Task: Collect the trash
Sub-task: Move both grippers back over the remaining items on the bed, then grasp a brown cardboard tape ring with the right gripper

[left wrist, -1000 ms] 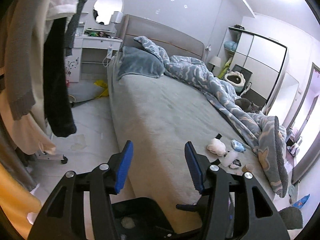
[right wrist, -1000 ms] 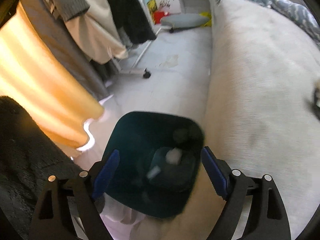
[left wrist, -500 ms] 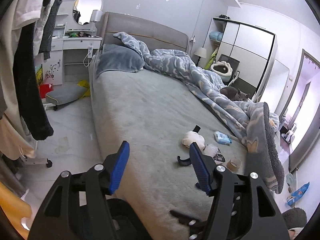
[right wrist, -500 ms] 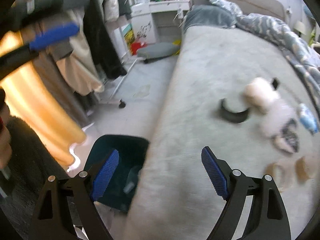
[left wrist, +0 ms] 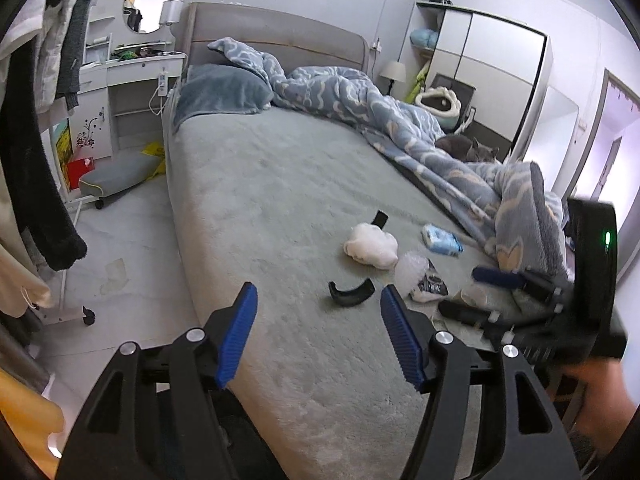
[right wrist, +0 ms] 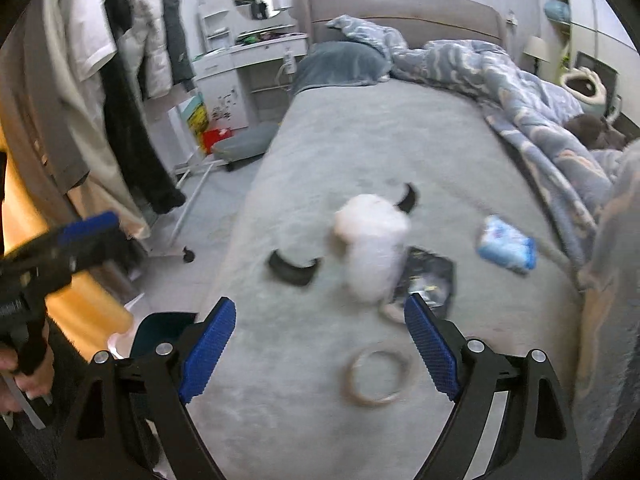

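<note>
From the left wrist, the left tongs point(left wrist: 318, 330) hang released and empty over the near edge of the bed point(left wrist: 280, 184). Just beyond them lies a curved black piece point(left wrist: 351, 293), then a white wad point(left wrist: 372, 246), a dark wrapper point(left wrist: 432, 283) and a blue packet point(left wrist: 442, 239).

From the right wrist, the right tongs point(right wrist: 320, 346) are spread wide and empty above a tape ring point(right wrist: 376, 378). A dark bin point(right wrist: 160, 330) stands on the floor beside the bed.
</note>
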Motion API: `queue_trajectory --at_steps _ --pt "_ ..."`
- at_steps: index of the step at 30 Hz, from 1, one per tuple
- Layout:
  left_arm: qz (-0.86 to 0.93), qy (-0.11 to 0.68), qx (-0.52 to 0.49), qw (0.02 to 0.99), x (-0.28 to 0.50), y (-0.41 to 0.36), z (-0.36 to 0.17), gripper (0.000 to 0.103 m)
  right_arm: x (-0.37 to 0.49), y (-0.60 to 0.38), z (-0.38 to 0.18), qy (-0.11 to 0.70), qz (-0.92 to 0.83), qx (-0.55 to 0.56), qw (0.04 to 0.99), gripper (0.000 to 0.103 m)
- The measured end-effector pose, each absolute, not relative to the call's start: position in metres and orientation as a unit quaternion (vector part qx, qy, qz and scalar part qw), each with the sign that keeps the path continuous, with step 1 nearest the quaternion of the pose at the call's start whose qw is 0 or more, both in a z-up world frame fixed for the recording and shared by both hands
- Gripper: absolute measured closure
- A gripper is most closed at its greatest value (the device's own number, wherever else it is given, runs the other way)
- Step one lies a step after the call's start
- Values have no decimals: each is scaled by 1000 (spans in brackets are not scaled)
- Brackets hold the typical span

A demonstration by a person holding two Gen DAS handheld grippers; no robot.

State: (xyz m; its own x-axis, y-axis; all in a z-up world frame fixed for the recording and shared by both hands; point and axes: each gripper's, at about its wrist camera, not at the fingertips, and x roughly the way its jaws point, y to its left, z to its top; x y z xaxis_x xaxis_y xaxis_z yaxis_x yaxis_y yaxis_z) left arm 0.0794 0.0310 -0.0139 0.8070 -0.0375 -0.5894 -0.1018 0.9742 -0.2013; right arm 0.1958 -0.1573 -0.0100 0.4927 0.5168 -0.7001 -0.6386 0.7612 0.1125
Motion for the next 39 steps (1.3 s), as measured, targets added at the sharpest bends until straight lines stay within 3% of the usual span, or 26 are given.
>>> queue_trajectory --at_steps 11,24,32,36,39 --pt "-6 338 -98 936 98 1 -33 27 245 -213 -22 413 287 -81 860 16" --pt "-59 378 -87 920 126 -42 -58 16 260 -213 -66 469 278 -125 829 16" --pt "-88 397 -53 912 136 -74 -76 16 268 -221 -71 478 279 -123 823 32" --pt "-93 401 -47 910 139 -82 -80 16 269 -220 -80 488 281 -143 814 48" --pt "-95 405 -49 908 142 -86 -83 16 268 -221 -79 484 288 -144 814 50"
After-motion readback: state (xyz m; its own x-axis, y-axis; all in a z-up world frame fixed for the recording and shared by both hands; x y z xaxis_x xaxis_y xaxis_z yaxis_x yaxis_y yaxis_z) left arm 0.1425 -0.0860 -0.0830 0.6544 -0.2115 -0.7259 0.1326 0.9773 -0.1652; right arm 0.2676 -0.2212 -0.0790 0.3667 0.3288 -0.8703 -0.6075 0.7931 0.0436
